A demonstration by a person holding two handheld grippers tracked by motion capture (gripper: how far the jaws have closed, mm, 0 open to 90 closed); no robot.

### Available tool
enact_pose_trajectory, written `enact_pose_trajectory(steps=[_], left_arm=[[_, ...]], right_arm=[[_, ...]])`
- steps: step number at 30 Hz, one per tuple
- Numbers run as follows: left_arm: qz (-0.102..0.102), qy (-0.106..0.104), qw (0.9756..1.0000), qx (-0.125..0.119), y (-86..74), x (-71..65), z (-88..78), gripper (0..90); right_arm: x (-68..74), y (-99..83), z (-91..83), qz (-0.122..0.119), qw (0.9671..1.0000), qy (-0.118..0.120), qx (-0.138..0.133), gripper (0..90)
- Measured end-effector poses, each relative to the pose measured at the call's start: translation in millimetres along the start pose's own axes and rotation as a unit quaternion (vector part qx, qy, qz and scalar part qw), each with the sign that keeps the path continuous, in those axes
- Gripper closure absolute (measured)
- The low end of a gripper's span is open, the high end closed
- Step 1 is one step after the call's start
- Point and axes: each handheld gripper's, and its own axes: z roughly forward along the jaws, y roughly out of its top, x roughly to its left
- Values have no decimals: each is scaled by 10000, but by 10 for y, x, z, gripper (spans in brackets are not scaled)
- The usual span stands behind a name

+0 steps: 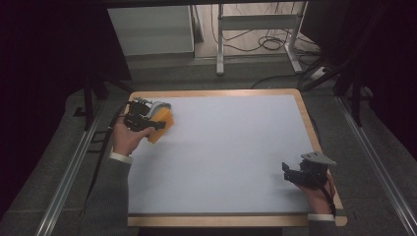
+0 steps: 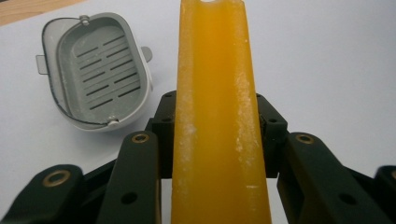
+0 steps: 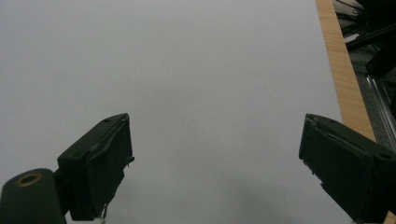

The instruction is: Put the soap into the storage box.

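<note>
Near the table's far-left corner, left gripper [image 2: 219, 140] clamps the orange soap bar [image 2: 217, 116] edge-on, right gripper [image 3: 215, 163] jaws apart; slick bar may slip beside grey dish [image 2: 95, 70].

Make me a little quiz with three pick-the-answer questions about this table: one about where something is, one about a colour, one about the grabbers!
1. Where is the grey soap dish?
A. near the table's far left corner
B. beside the right gripper
C. on the floor

2. What colour is the bar in the left gripper?
A. blue
B. orange-yellow
C. green

3. How are the right gripper jaws?
A. clamped on a bar
B. wide apart, nothing between
C. holding the dish

Answers: 1 A, the high view shows it there. 2 B, the left gripper view shows its colour. 3 B, bare mat shows between them.
</note>
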Motion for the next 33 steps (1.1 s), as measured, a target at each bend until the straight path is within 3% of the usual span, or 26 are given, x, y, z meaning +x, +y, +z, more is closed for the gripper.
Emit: enact_pose_trajectory(steps=[12,16,19,26,33], left_arm=[[-232,203,9995,56,87,209,70,611],[-262,424,9988,-22,111,234,101,611],[-345,328,9989,-47,135,274,126,611],[-434,293,9986,22,204,342,210,611],[-596,305,9977,-69,285,428,283,612]], right_arm=[[-34,0,-16,46,10000,-30,-17,98],[-28,0,-18,33,10000,-19,-13,98],[-30,-3,-14,42,10000,-16,-12,98],[-37,-7,-12,66,10000,-38,-8,98],[-51,-12,-12,67,10000,-37,-1,99]])
